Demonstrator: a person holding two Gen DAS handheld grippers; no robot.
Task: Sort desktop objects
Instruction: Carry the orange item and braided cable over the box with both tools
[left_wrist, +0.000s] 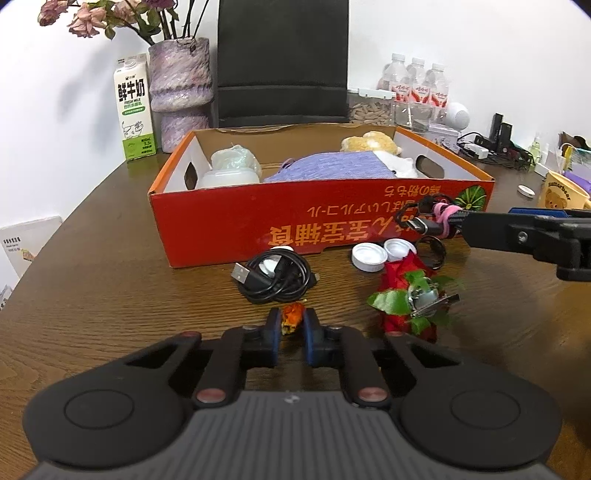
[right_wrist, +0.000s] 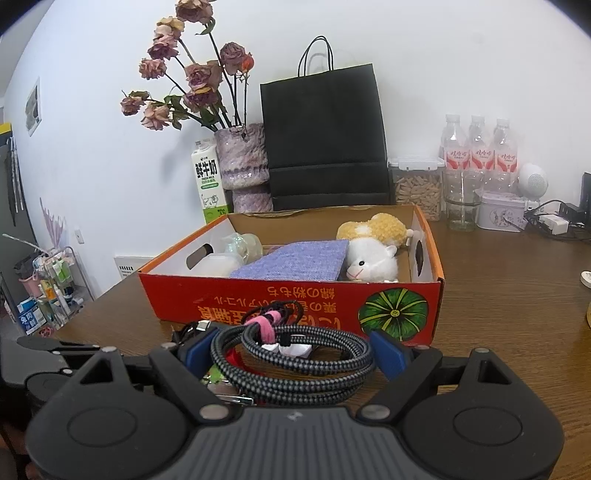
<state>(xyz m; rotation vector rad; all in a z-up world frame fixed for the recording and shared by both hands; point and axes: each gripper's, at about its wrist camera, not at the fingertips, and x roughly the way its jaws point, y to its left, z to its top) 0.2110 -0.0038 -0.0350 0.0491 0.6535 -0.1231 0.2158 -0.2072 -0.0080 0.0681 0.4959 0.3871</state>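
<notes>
Wooden worktop (left_wrist: 110, 280), red box (left_wrist: 236, 225) landmark. Right tongs (right_wrist: 291, 352) grasp braided cable coil (right_wrist: 295, 363) before box: light, floppy, hold bundle middle. Left tongs (left_wrist: 292, 325) pinch small orange scrap (left_wrist: 291, 318): fragile.

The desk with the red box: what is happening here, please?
A person is sorting desk clutter with two handheld grippers. The right gripper holds a coiled braided cable in front of the red cardboard box, which already contains plush toys and a purple cloth. The left gripper is closed on a small orange item low over the table. A black USB cable, two white caps and a red artificial flower lie on the table.
</notes>
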